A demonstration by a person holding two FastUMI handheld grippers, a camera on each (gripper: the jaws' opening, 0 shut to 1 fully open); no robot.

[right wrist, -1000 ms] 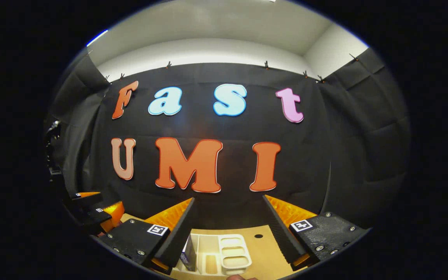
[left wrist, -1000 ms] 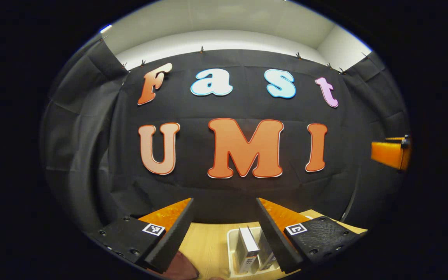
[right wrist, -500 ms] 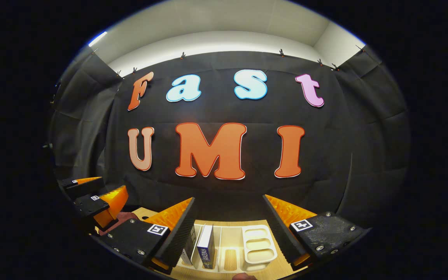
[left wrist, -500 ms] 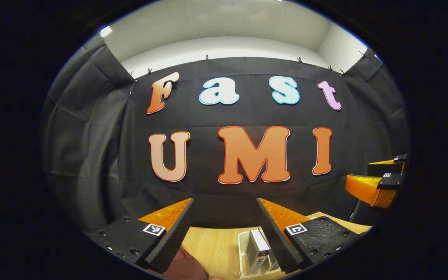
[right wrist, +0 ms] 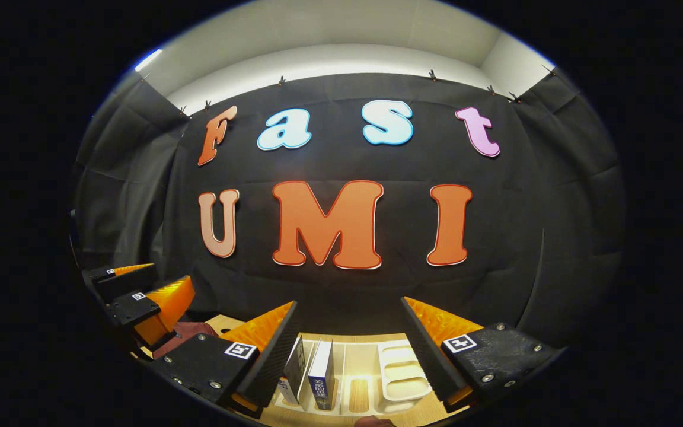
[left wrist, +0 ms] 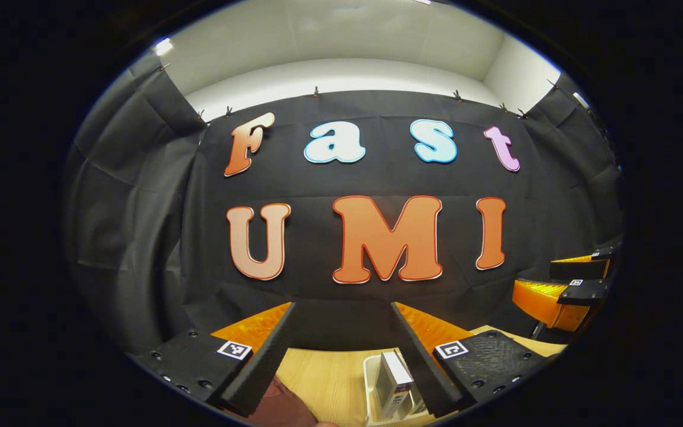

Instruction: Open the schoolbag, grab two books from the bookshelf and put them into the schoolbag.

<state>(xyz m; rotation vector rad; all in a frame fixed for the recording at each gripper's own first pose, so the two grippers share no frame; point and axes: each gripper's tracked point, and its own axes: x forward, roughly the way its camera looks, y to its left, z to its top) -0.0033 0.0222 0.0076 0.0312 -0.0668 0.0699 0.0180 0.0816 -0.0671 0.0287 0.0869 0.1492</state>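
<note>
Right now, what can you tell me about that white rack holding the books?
The rack looks like pale cream plastic, split by upright dividers into narrow slots, with a side section of small rounded pockets. It sits on a light wooden table. Two books stand upright in its left slots; the other slots look empty.

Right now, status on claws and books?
Left claw open, right claw open, both empty. Two books upright in rack. Nothing blocking.

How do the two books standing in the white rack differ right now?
In the right gripper view, the left book tilts and sits partly behind the right gripper's finger; the right book stands straighter, its dark blue spine in plain sight. Both stand on end in the white rack, untouched.
</note>
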